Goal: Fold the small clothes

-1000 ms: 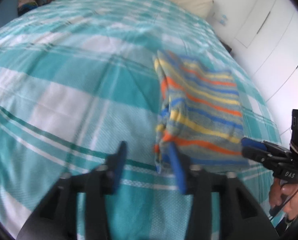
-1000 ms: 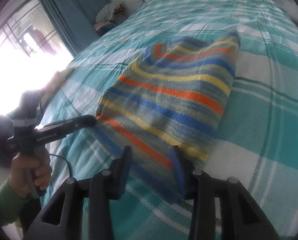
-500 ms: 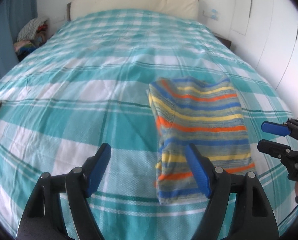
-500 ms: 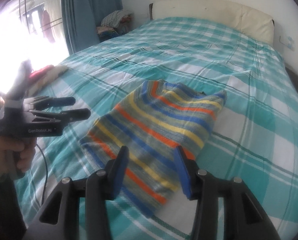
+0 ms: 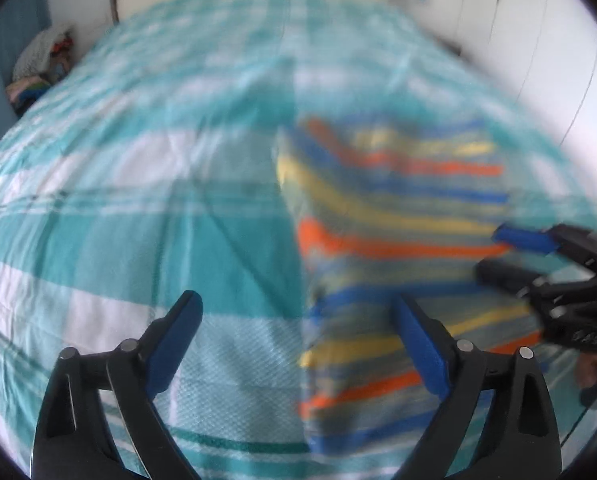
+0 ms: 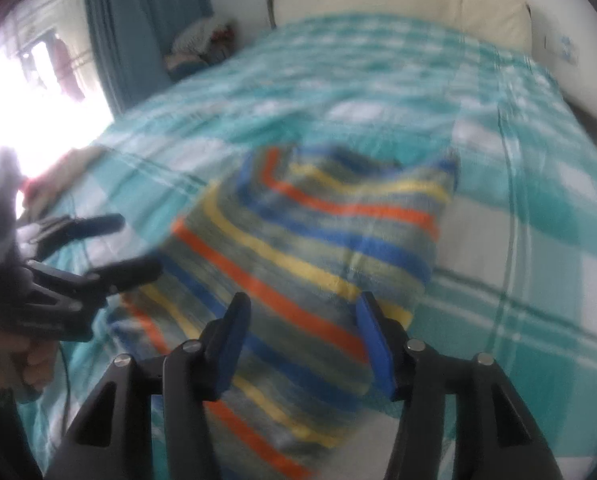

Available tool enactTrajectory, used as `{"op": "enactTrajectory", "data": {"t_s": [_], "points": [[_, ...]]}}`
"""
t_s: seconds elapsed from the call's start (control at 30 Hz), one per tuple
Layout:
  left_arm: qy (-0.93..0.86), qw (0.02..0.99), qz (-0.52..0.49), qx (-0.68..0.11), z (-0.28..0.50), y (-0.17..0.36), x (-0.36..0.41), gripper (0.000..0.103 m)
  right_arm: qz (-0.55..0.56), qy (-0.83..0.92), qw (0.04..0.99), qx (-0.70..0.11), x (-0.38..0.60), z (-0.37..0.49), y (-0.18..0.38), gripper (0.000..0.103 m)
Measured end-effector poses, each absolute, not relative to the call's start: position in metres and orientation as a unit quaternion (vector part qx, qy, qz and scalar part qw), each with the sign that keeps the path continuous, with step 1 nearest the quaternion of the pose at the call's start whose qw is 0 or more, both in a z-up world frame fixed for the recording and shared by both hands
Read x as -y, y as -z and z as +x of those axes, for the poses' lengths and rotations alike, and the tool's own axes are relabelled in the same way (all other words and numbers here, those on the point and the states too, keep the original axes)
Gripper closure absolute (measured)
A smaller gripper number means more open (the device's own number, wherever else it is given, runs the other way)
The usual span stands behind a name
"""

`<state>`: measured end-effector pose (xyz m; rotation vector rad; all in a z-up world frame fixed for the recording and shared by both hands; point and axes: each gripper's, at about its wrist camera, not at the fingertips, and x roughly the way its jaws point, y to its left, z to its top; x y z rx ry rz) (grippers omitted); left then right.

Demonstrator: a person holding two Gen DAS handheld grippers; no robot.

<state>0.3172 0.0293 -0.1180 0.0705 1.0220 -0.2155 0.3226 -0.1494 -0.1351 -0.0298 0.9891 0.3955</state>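
A folded striped garment [image 5: 394,264], with blue, orange, yellow and grey bands, lies flat on the teal plaid bed cover [image 5: 146,200]. It also shows in the right wrist view [image 6: 306,264]. My left gripper [image 5: 298,336] is open and empty, its right finger over the garment's left edge. My right gripper [image 6: 302,336] is open and empty above the garment's near part. The right gripper also shows in the left wrist view [image 5: 498,252] at the garment's right side. The left gripper shows in the right wrist view [image 6: 134,246] at the garment's left side. Both views are blurred.
A cream pillow or headboard [image 6: 418,8] runs along the far end of the bed. A pile of clothes [image 5: 42,64] lies beyond the far left corner. A teal curtain [image 6: 138,24] and a bright window [image 6: 26,92] are at left. White wardrobe doors [image 5: 538,40] stand at right.
Both grippers have let go of the garment and opened. They pulled back from it, then moved closer over it again. The garment lies folded on the bed.
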Motion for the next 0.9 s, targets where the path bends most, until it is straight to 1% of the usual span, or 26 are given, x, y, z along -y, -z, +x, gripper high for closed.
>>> {"op": "enactTrajectory", "data": {"t_s": [0.03,0.07,0.1,0.13,0.17,0.23,0.27,0.3,0.37,0.4,0.43,0.47,0.5,0.53,0.63,0.8,0.87,0.9], "points": [[0.114,0.858,0.022,-0.501,0.319,0.123,-0.034,0.014,0.004,-0.198,0.868,-0.455,0.157,0.318,0.128,0.048],[0.130,0.858,-0.007,-0.496,0.318,0.119,-0.043,0.014,0.021,-0.203,0.872,-0.445,0.164,0.313,0.120,0.047],[0.137,0.864,-0.029,-0.484,0.315,0.114,-0.053,0.012,0.042,-0.201,0.878,-0.432,0.176,0.307,0.111,0.034],[0.141,0.870,-0.052,-0.470,0.313,0.109,-0.064,0.007,0.057,-0.197,0.885,-0.419,0.185,0.301,0.105,0.018],[0.146,0.873,-0.072,-0.460,0.314,0.106,-0.071,0.005,0.075,-0.188,0.892,-0.404,0.198,0.297,0.099,0.013],[0.162,0.867,-0.106,-0.460,0.324,0.110,-0.079,0.004,0.110,-0.186,0.880,-0.422,0.213,0.305,0.103,0.012],[0.167,0.855,-0.117,-0.477,0.334,0.118,-0.077,0.005,0.136,-0.187,0.867,-0.442,0.219,0.315,0.112,0.013],[0.174,0.843,-0.125,-0.493,0.343,0.125,-0.073,0.006,0.157,-0.188,0.857,-0.453,0.223,0.324,0.120,0.016],[0.183,0.834,-0.126,-0.505,0.356,0.135,-0.059,0.006,0.202,-0.208,0.826,-0.483,0.220,0.346,0.146,0.029],[0.188,0.837,-0.118,-0.499,0.359,0.135,-0.051,0.008,0.226,-0.215,0.813,-0.492,0.214,0.353,0.160,0.038],[0.207,0.836,-0.114,-0.496,0.362,0.135,-0.041,0.024,0.247,-0.221,0.805,-0.493,0.207,0.360,0.171,0.047],[0.224,0.827,-0.116,-0.503,0.366,0.137,-0.033,0.056,0.246,-0.216,0.808,-0.491,0.195,0.364,0.175,0.054],[0.238,0.813,-0.125,-0.516,0.371,0.140,-0.027,0.073,0.233,-0.210,0.812,-0.492,0.185,0.367,0.175,0.068],[0.240,0.804,-0.135,-0.527,0.375,0.142,-0.022,0.085,0.206,-0.199,0.824,-0.488,0.173,0.367,0.169,0.075],[0.235,0.814,-0.139,-0.513,0.371,0.122,-0.024,0.088,0.155,-0.205,0.854,-0.453,0.155,0.356,0.137,0.080],[0.263,0.849,-0.131,-0.438,0.350,0.047,-0.034,0.088,0.123,-0.238,0.885,-0.382,0.148,0.339,0.067,0.081],[0.265,0.857,-0.133,-0.421,0.350,0.027,-0.035,0.086,0.123,-0.244,0.891,-0.362,0.149,0.340,0.047,0.081],[0.263,0.860,-0.131,-0.418,0.353,0.023,-0.035,0.082,0.125,-0.245,0.893,-0.357,0.151,0.342,0.041,0.080]]}}
